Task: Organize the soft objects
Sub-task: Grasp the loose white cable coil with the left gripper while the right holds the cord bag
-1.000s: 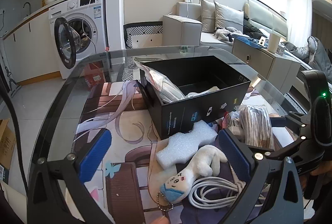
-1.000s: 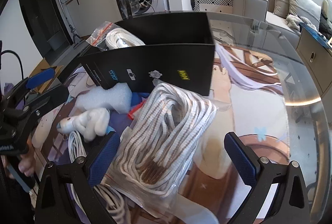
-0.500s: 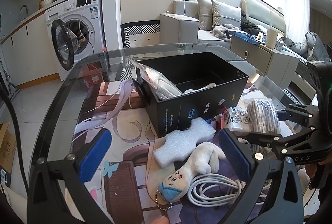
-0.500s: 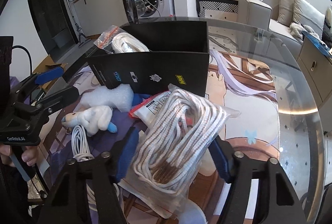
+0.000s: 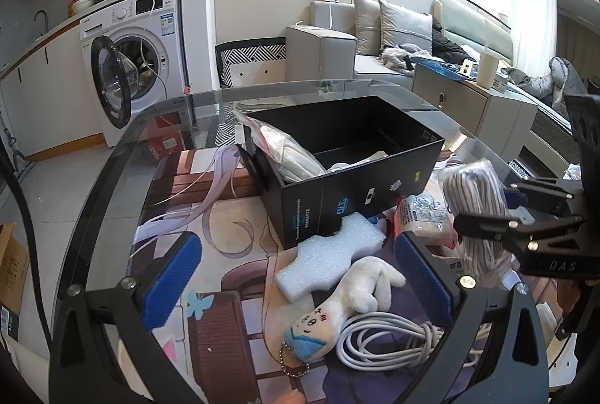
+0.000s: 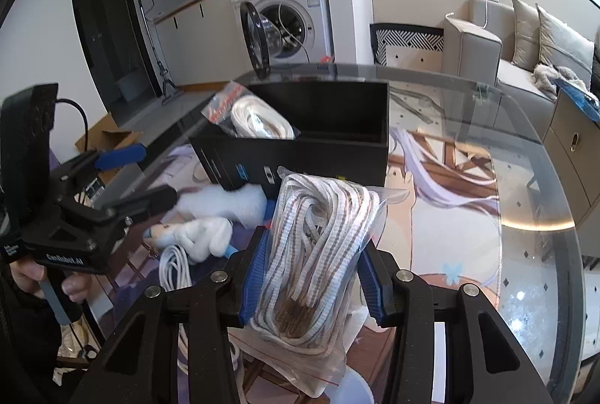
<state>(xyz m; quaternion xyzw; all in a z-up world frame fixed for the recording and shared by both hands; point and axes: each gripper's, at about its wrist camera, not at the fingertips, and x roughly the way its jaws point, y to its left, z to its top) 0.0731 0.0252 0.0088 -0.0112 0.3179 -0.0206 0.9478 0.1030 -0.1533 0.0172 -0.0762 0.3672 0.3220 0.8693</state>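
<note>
A clear bag of striped cord (image 6: 318, 246) stands upright between the blue pads of my right gripper (image 6: 314, 273). Its jaws are closing and the pads press on both sides of the bag. In the left wrist view the same bag (image 5: 476, 201) hangs at the right, just above the table. My left gripper (image 5: 300, 276) is wide open, holding nothing, above a white foam piece (image 5: 330, 254) and a white plush toy (image 5: 348, 299). An open black box (image 5: 356, 201) behind them holds a bag of white cord (image 5: 288, 156).
A coiled white cable (image 5: 386, 340) lies beside the plush toy. A red and white packet (image 5: 423, 216) lies against the box front. The round glass table (image 6: 525, 201) covers a printed mat. A washing machine (image 5: 131, 63) with its door open stands beyond the table.
My right gripper's jaws went from wide open to pressing on the bag of striped cord, and the bag has risen and stands more upright. The left gripper has not moved.
</note>
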